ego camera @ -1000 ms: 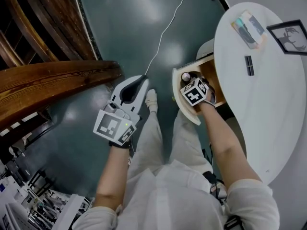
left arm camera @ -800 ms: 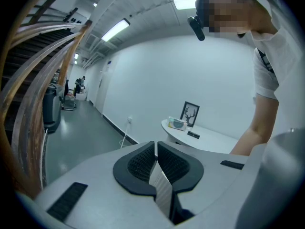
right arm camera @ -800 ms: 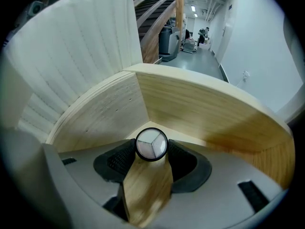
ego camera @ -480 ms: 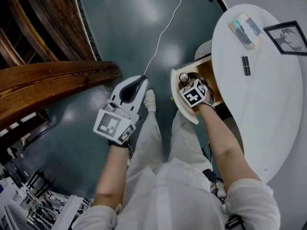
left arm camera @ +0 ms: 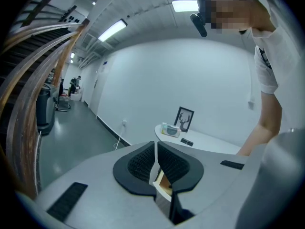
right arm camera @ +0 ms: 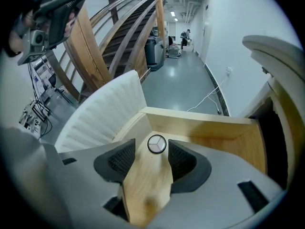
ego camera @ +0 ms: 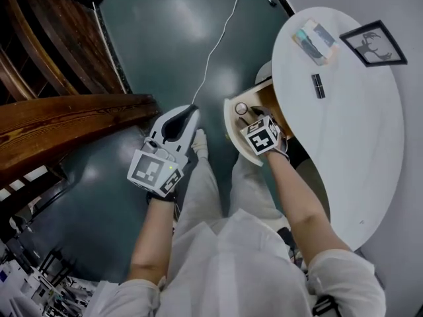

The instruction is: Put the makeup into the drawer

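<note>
The round compact (right arm camera: 157,144) lies flat in the drawer (right arm camera: 200,128) at the tips of the right gripper (right arm camera: 151,155), jaws apart and empty, the left gripper (left arm camera: 156,149) closed on nothing; probably light, hard, slippery, best pinched across its rim

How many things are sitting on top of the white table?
3. A soft pack and a deer picture sit at the table's far end; a small black stick lies nearer the person. None looks hidden.
</note>
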`<state>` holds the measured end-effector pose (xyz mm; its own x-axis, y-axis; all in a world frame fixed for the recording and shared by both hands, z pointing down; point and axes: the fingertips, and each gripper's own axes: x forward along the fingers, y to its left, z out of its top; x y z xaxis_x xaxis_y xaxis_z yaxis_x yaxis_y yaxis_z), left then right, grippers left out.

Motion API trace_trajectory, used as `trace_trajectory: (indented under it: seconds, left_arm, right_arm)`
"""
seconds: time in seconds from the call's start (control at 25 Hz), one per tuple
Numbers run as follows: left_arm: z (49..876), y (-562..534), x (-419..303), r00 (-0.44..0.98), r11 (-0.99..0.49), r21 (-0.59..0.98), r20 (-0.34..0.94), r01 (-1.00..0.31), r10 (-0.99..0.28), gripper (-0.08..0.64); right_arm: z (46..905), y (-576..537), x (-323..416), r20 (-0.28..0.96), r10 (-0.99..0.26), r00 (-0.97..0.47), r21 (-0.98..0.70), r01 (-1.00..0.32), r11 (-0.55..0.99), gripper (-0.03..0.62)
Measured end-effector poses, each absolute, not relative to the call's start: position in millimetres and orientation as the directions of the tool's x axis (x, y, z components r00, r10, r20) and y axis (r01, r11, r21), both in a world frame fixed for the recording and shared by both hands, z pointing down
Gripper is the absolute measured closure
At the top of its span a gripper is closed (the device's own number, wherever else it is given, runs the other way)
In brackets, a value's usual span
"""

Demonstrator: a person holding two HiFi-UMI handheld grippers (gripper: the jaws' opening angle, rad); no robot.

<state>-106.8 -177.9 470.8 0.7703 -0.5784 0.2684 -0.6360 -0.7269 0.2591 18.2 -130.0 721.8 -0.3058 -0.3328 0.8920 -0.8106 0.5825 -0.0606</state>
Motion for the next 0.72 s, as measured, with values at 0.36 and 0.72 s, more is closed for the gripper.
trace_trajectory:
  seconds: [0.36, 0.72]
  left_arm:
    - [435, -182, -93, 0.805, -0.767, 0.249, 0.236, -0.592, -0.545, 0.529]
    - [410, -182, -79, 0.82, -0.787, 0.238, 0.222, -0.57, -0.527, 0.529]
  right_arm:
    - [649, -125, 19, 0.853, -0.409, -0.325, -0.071, -0.848, 0.525, 0.414]
    - [571, -132, 46, 0.798, -0.507, -0.326, -0.063, -0.881, 0.469, 0.448]
